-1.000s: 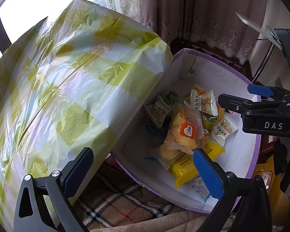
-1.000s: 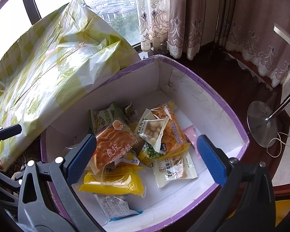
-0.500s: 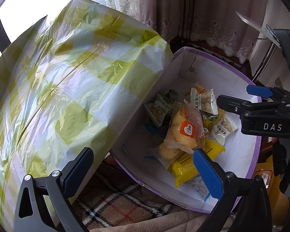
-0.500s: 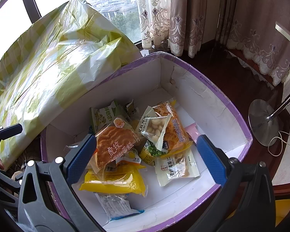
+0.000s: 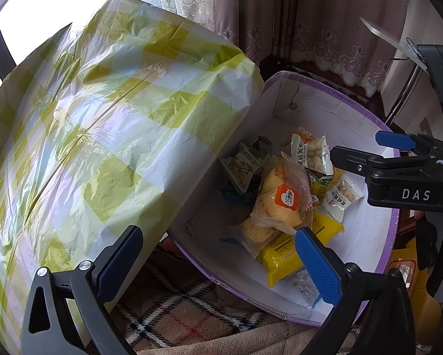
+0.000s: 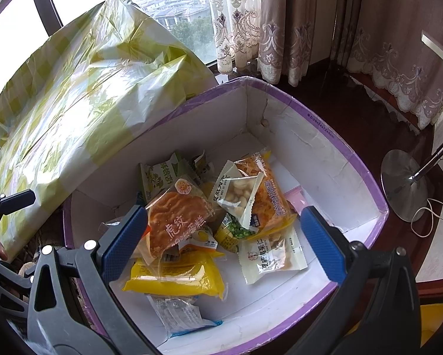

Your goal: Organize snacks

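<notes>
A white box with a purple rim (image 6: 334, 124) (image 5: 354, 100) holds several snack packets: a clear-wrapped cake with an orange label (image 6: 177, 222) (image 5: 283, 198), a yellow packet (image 6: 177, 278) (image 5: 286, 254), a small nut packet (image 6: 239, 195) (image 5: 310, 155) and a green-white packet (image 6: 159, 177). My right gripper (image 6: 221, 242) is open and empty, hovering above the box's near part. My left gripper (image 5: 218, 261) is open and empty, at the box's left wall beside the wrapped parcel. The right gripper shows in the left wrist view (image 5: 366, 152).
A large bundle wrapped in yellow-green checked plastic (image 5: 109, 136) (image 6: 82, 94) leans against the box's left side. A plaid blanket (image 5: 192, 322) lies under the box. A lamp stand base (image 6: 404, 186) stands on the dark floor at right. Curtains (image 6: 310, 23) hang behind.
The right gripper view has shifted slightly, the box sitting a little higher and nearer in it. The left gripper has barely moved. Both stay open.
</notes>
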